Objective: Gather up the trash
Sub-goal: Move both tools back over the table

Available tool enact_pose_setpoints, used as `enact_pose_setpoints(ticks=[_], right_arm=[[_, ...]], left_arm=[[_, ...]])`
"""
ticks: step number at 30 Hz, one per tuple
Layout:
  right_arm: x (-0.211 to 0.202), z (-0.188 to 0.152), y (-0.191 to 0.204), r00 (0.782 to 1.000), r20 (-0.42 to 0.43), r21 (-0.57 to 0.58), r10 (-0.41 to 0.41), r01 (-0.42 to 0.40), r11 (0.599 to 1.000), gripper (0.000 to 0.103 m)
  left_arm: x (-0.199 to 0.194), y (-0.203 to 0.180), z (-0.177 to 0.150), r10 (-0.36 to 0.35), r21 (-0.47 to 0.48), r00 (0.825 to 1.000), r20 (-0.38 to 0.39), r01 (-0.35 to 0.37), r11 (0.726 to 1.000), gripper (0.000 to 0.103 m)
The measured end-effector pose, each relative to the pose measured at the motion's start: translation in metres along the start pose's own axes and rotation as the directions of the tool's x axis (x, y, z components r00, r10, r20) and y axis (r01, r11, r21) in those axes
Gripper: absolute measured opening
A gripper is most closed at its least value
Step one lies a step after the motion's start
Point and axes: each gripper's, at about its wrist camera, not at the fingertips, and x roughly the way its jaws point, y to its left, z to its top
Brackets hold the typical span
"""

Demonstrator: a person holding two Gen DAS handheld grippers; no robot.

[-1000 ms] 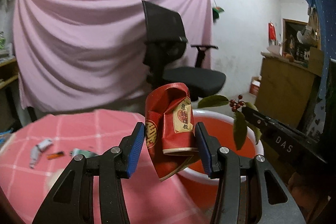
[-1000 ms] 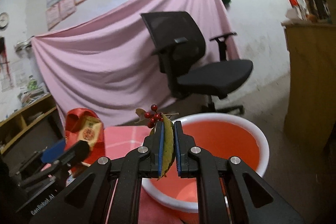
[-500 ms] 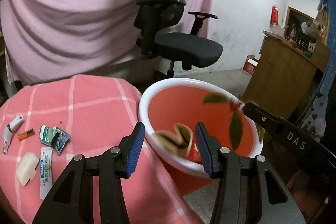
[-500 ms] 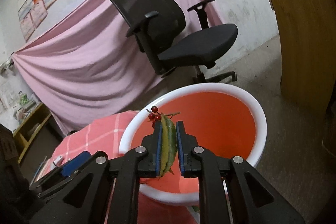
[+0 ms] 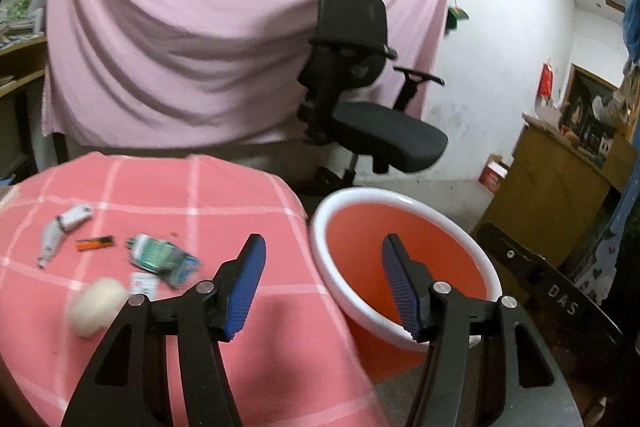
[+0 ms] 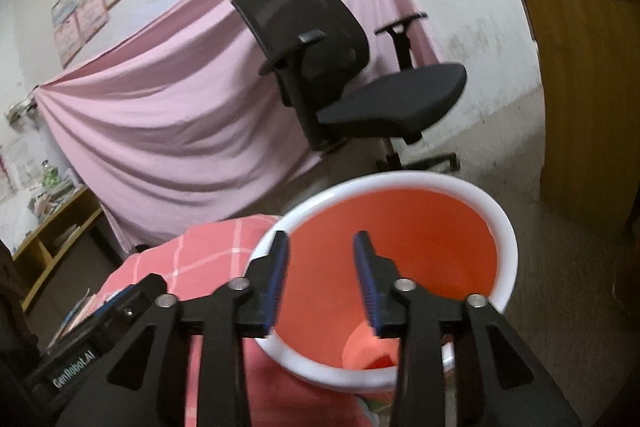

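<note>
Jaws of the left gripper (image 5: pixel 322 283) stand apart with nothing between them, having just been opening; seen from the left wrist, they straddle the gap where the table edge meets the bin rim. The pink checked tablecloth (image 5: pixel 224 203) fills the near left, and trash lies scattered on it: a white squeezed tube (image 5: pixel 64 227) at the far left, an orange lighter (image 5: pixel 95 243) just right of it, a crumpled green wrapper (image 5: pixel 160 257) nearer the middle, a small white packet (image 5: pixel 143 283) touching the wrapper's near edge, and a pale crumpled paper ball (image 5: pixel 95 306) nearest the camera. The orange bin with a white rim (image 5: pixel 340 205) sits right of the table, touching its edge. Behind, a black office chair (image 5: pixel 360 99) stands before a hung pink sheet (image 5: pixel 180 47), and a wooden cabinet (image 5: pixel 556 187) is at the far right.

From the right wrist, the right gripper (image 6: pixel 321 279) hangs over the bin's near rim (image 6: pixel 400 181), its jaws parted and empty, having just been opening. Deep in the bin something red shows (image 6: pixel 380 363), too blurred to name. The left gripper's black body shows at the lower left.
</note>
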Motion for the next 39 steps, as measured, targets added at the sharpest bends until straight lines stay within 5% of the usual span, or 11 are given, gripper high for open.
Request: enact_pose_setpoints(ticks=[7, 9, 16, 17, 18, 20, 31, 39], right_arm=[[-0.013, -0.001, 0.034, 0.995, 0.084, -0.092, 0.057, -0.049, 0.995, 0.053], [-0.017, -0.002, 0.044, 0.991, 0.105, -0.109, 0.079, -0.067, 0.992, 0.068], [-0.03, -0.009, 0.081, 0.97, 0.181, -0.183, 0.164, -0.13, 0.974, 0.083], [-0.032, -0.01, 0.086, 0.967, 0.189, -0.192, 0.173, -0.136, 0.972, 0.088], [-0.034, -0.011, 0.092, 0.961, 0.205, -0.204, 0.185, -0.142, 0.969, 0.095], [-0.041, -0.015, 0.101, 0.95, 0.24, -0.225, 0.199, -0.145, 0.964, 0.103], [-0.056, -0.03, 0.136, 0.912, 0.303, -0.378, 0.277, -0.151, 0.913, 0.103], [-0.041, -0.043, 0.15, 0.932, 0.252, -0.446, 0.262, -0.129, 0.886, 0.103]], left_arm=[[-0.051, 0.033, 0.004, 0.07, -0.047, 0.989, 0.127, -0.064, 0.997, 0.063], [-0.067, 0.044, 0.005, 0.088, -0.066, 0.982, 0.168, -0.078, 0.995, 0.066], [-0.121, 0.079, -0.003, 0.19, -0.092, 0.94, 0.285, -0.17, 0.981, 0.079], [-0.127, 0.084, -0.005, 0.201, -0.09, 0.934, 0.295, -0.182, 0.979, 0.083], [-0.131, 0.087, -0.008, 0.207, -0.087, 0.931, 0.301, -0.189, 0.978, 0.097], [-0.145, 0.094, -0.014, 0.236, -0.092, 0.912, 0.337, -0.217, 0.972, 0.102], [-0.165, 0.125, -0.047, 0.346, -0.116, 0.853, 0.391, -0.327, 0.938, 0.102], [-0.17, 0.142, -0.056, 0.401, -0.155, 0.81, 0.427, -0.371, 0.915, 0.102]])
